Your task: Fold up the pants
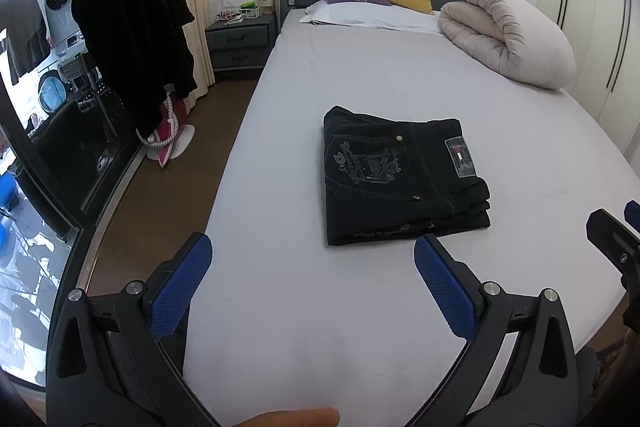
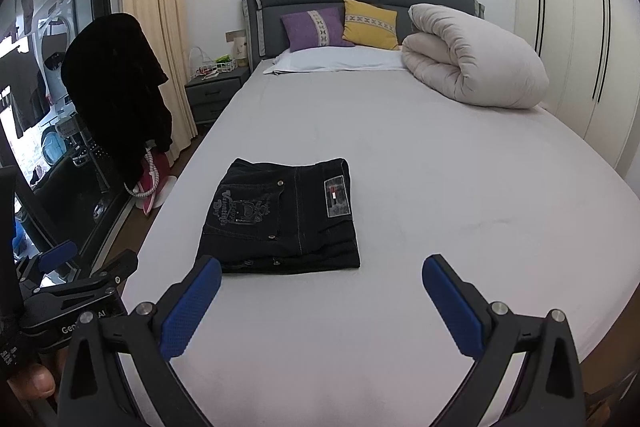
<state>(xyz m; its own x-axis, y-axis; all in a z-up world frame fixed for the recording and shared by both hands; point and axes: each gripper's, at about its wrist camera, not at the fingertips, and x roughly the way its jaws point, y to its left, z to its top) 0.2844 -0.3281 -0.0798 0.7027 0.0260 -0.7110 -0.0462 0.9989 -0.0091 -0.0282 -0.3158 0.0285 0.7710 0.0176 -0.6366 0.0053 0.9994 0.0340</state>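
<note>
**Jeans look folded, both grippers backed off and empty**

So starting at the tools: the left gripper (image 1: 312, 267) is spread wide, blue pads far apart, nothing between them. It hangs over bare sheet at the near end of the bed (image 1: 360, 75), short of the pants. Same story for the right gripper (image 2: 322, 285): jaws wide, holding nothing, hovering just off the near edge of the stack. In the right wrist view you can see the left tool off to the side, beyond the bed's left edge, with a thumb (image 2: 38, 385) of the person holding it poking in at the corner.

Moving out: the black jeans (image 1: 400, 179) sit in the middle of the mattress as a compact rectangle, several layers stacked, back pocket with the embroidered crest facing up and the waistband patch (image 1: 460, 157) toward the right side. Edges look fairly squared, layers lined up at the near side.

Further back there's a rolled duvet (image 2: 472, 63), a purple cushion (image 2: 314, 27) and a yellow cushion (image 2: 370, 23) against the headboard, none of it near the work.

My read: folding is basically done, this is the release/finish stage. If anything's left it's a tidy-up, maybe pressing the top layer flat or nudging the right edge where the layers step out a bit. That'd call for a light touch so the stack doesn't slide apart.
</note>
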